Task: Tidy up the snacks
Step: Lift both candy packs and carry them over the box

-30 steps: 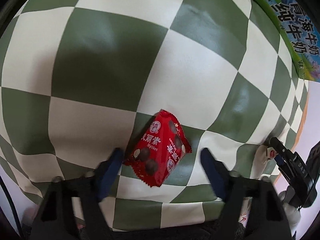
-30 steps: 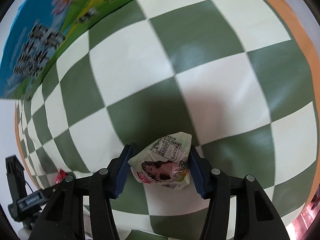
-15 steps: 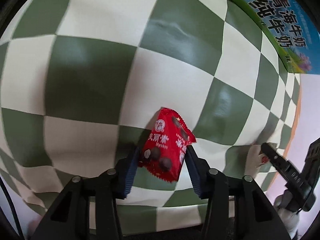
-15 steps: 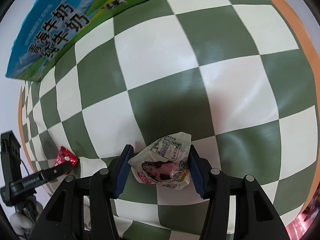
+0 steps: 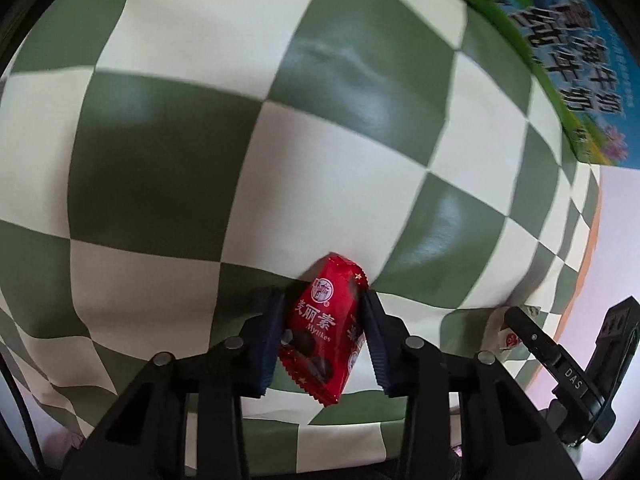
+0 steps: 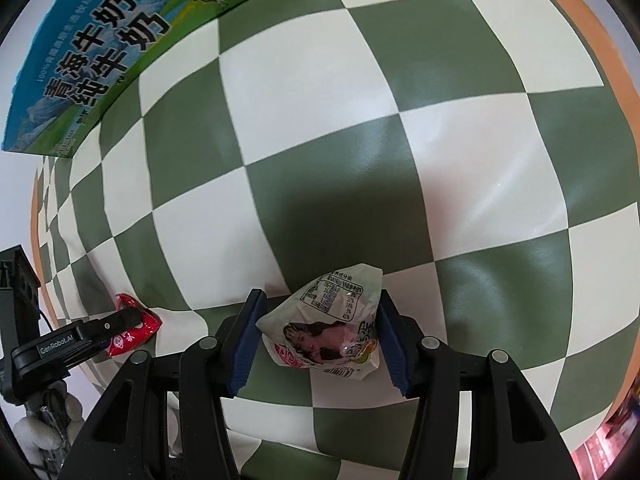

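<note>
The left gripper (image 5: 323, 322) had its jaws pinched on a red packet (image 5: 326, 330), the dark blue pads (image 5: 267, 336) pressing its two long sides. The packet stood on edge between them, white lettering facing the camera, its crimped lower end hanging below the pads and its upper end poking out beyond the fingertips. It hung over the checkered cloth (image 5: 168, 152), green and cream squares; whether it touched the cloth could not be told from this angle.

The right gripper (image 6: 318, 332) was closed on a white packet (image 6: 328, 328), a crumpled pouch with a nutrition table printed on its top and a woman's picture lower down. Its blue pads (image 6: 244, 340) bore against both sides of the pouch, which bulged out ahead of the fingers above a green square.

A milk box (image 6: 84, 68), blue and green with large dark characters and cows, lay at the far edge of the cloth, at upper left in the right view and upper right (image 5: 560, 64) in the left view, well apart from both packets.

Each camera caught the other gripper low at the frame's side: the left one with the red packet (image 6: 134, 330) in the right view, the right one (image 5: 516, 324) in the left view. An orange border (image 6: 592, 40) ran along the cloth's edge.
</note>
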